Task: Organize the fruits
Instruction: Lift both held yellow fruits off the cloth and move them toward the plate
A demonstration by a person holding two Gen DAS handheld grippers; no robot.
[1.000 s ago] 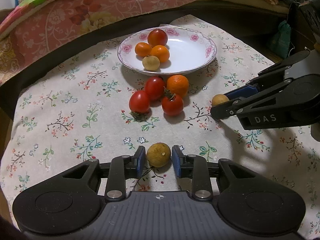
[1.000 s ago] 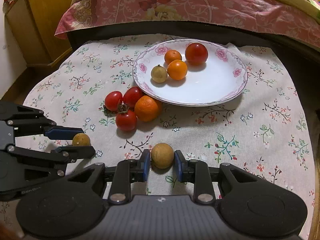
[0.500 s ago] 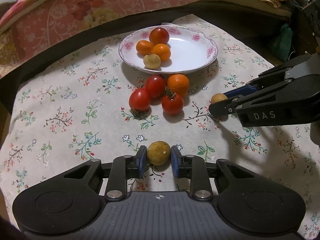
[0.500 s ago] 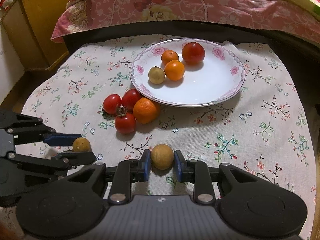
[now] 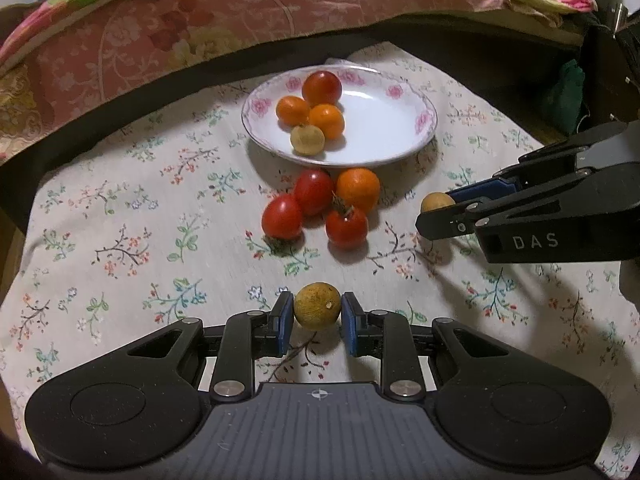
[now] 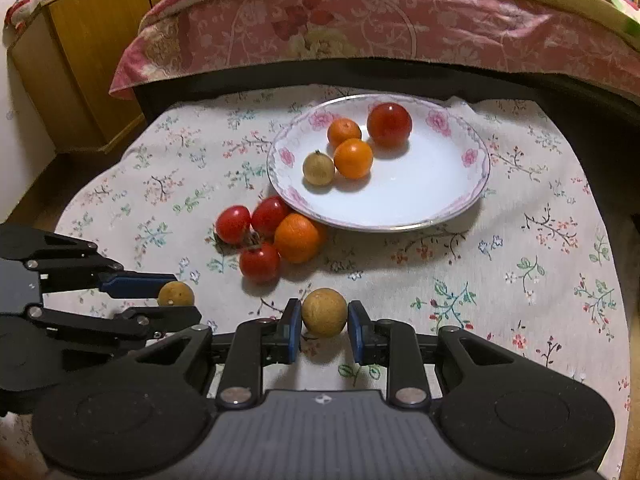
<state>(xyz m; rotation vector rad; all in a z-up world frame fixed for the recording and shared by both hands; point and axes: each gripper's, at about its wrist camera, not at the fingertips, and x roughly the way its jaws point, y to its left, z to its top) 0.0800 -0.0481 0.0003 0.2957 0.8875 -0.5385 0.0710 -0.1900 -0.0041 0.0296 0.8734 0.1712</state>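
My left gripper (image 5: pixel 317 312) is shut on a tan longan (image 5: pixel 317 305) just above the flowered cloth; the right wrist view shows the same fruit (image 6: pixel 176 294) in that gripper (image 6: pixel 178 300) at the left. My right gripper (image 6: pixel 324 318) is shut on a second longan (image 6: pixel 324 312), seen from the left wrist as a small tan fruit (image 5: pixel 437 202) in the gripper (image 5: pixel 434 210) at the right. A white rose-rimmed plate (image 6: pixel 440 208) (image 5: pixel 400 148) holds a tomato, two oranges and a longan. Three tomatoes (image 5: pixel 282 217) and an orange (image 5: pixel 358 189) lie in front of the plate.
A bed with a pink patterned quilt (image 6: pixel 360 28) runs along the far edge of the cloth. A wooden cabinet (image 6: pixel 80 52) stands at the back left. A dark green bag (image 5: pixel 566 96) hangs at the right.
The left gripper's pads closed in on the longan between them. The right gripper kept its hold on its longan, and neither hand shifted noticeably.
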